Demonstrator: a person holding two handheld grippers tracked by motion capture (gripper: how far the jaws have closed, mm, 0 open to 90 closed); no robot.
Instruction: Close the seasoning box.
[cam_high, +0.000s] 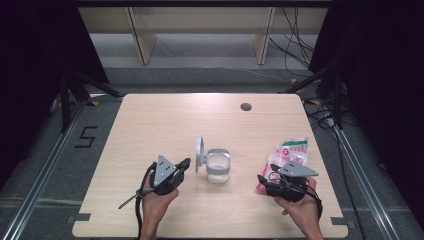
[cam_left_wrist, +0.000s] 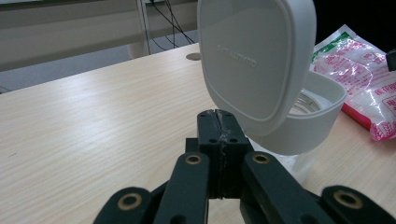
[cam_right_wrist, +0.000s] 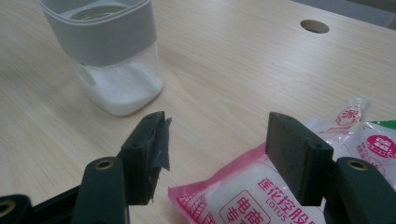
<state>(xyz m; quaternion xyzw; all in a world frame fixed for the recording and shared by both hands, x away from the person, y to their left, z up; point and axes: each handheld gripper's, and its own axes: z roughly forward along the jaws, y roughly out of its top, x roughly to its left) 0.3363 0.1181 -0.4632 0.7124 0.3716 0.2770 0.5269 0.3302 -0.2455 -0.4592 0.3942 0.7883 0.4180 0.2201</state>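
The clear square plastic container with a grey collar (cam_high: 218, 167) stands upright near the middle of the light wood-grain surface (cam_high: 165, 120), part-filled at the bottom with a white granular substance. Its white hinged lid (cam_left_wrist: 254, 60) is swung open and stands upright on the side toward the left tool. The left tool (cam_high: 183, 165) sits just beside that lid with its jaws clenched together and nothing between them; in the left gripper view the closed tips lie just below the lid's lower edge, and whether they touch it cannot be told from this angle. The right tool (cam_high: 263, 181) rests near the right edge of the surface, jaws spread apart and gripping nothing, set over the near end of the pink-and-white printed plastic bag of white granules (cam_high: 290, 155), which lies flat, well apart from the container. Judgement: the work in hand appears to be refilling the container from the bag, with the lid opened and the bag not yet taken up. Risks from here: a push from the clenched left tool against the lid could tip or slide the light container, since little weight holds it down; the lid could fall shut if left unsupported; a grasp on the slack end of the bag could let it slip or sag; and pouring toward a narrow mouth could scatter granules over the surface.
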